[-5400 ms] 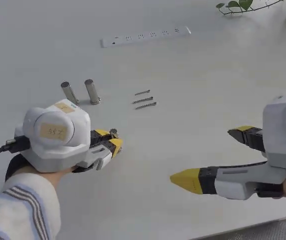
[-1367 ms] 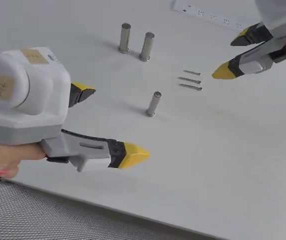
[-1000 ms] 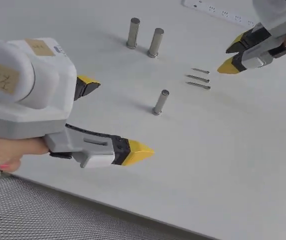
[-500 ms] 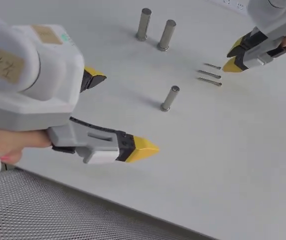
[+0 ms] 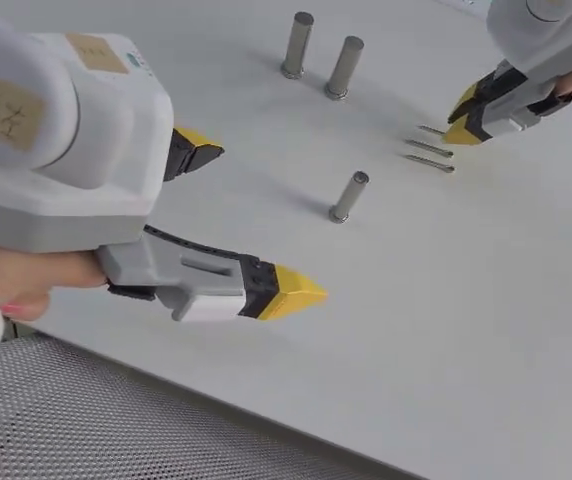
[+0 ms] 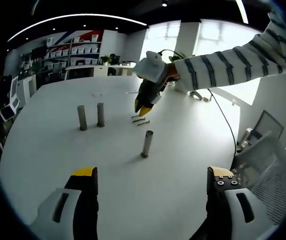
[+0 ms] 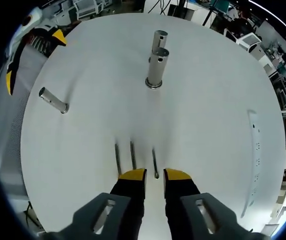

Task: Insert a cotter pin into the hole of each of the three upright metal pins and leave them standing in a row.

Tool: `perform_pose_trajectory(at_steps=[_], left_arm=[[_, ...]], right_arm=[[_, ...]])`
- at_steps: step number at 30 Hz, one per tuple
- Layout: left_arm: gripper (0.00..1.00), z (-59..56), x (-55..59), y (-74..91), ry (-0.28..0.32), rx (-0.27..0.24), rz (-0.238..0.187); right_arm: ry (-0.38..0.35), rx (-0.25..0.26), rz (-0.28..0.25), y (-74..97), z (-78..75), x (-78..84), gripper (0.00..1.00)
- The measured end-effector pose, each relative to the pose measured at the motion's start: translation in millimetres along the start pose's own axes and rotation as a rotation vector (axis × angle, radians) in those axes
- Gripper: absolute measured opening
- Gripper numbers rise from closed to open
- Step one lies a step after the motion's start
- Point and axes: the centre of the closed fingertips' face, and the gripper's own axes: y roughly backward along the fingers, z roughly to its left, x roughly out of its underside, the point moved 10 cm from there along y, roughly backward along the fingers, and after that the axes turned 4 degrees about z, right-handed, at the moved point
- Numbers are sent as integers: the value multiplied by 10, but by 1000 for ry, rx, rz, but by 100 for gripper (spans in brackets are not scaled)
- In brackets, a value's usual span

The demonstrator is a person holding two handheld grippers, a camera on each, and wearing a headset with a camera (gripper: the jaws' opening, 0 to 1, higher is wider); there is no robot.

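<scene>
1. The left gripper (image 5: 249, 221), held at 9 o'clock in the head view, has its jaws spread wide and holds nothing. Both yellow tips hang over the table (image 5: 466, 330), apart from every part.
2. The right gripper (image 5: 463, 125), at 1 o'clock in the head view, has its jaws parted by only a narrow gap. In the right gripper view its tips sit at the near ends of the cotter pins (image 7: 132, 155), with the gap lined up on the rightmost one. Whether a tip touches it cannot be told.
3. The three cotter pins are thin, dull-grey wire pieces. They lie flat, side by side and roughly parallel, at 2 o'clock from the lone metal pin (image 5: 349, 196).
4. That lone metal pin, a short steel cylinder on a flared foot, stands near mid-table. The pair of metal pins (image 5: 297, 45) stands close together at 11 o'clock from it, well apart from it.
5. Both grippers have white moulded shells, grey arms and black jaws capped with yellow wedges. A tan paper label (image 5: 1, 100) is stuck on the left one's body.
6. The table is smooth matte white, with a grey mesh (image 5: 116, 420) below its near edge at 6 o'clock. A striped sleeve (image 6: 223, 65) shows behind the right gripper in the left gripper view. A white power strip (image 7: 255, 145) lies at 3 o'clock in the right gripper view.
</scene>
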Motion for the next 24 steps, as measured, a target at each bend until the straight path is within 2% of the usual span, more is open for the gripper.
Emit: perform_pose_trajectory(at_steps=[3,4,6,9,13,15,18,20,24], left_arm=[[88,-8,16,-15,5,10,10],[88,-18,16,-17,6,13,12],[87,-48,7,-21,7,16,8],[87,-63,5,-28,14,20,5],[86,-64,13,-40,9,25,12],[86,-64,16,-43,9,28,13],[86,-64,20,-44,10,31,16],[86,-61,25,-43,5,32,21],[86,-67,25,-48,7,33,25]], right_arm=[[25,-22,31,-24,17,-7,8],[24,-23,17,-20,13,-30,5],[24,-50,34,-9,43,-38,1],[80,-55,46,3,49,-46,0],[83,-60,60,4,32,-52,0],[72,-45,71,13,65,-60,0],[175,-43,114,23,91,-107,0],[161,-43,127,19,107,-132,0],[194,-52,155,-13,50,-145,0]])
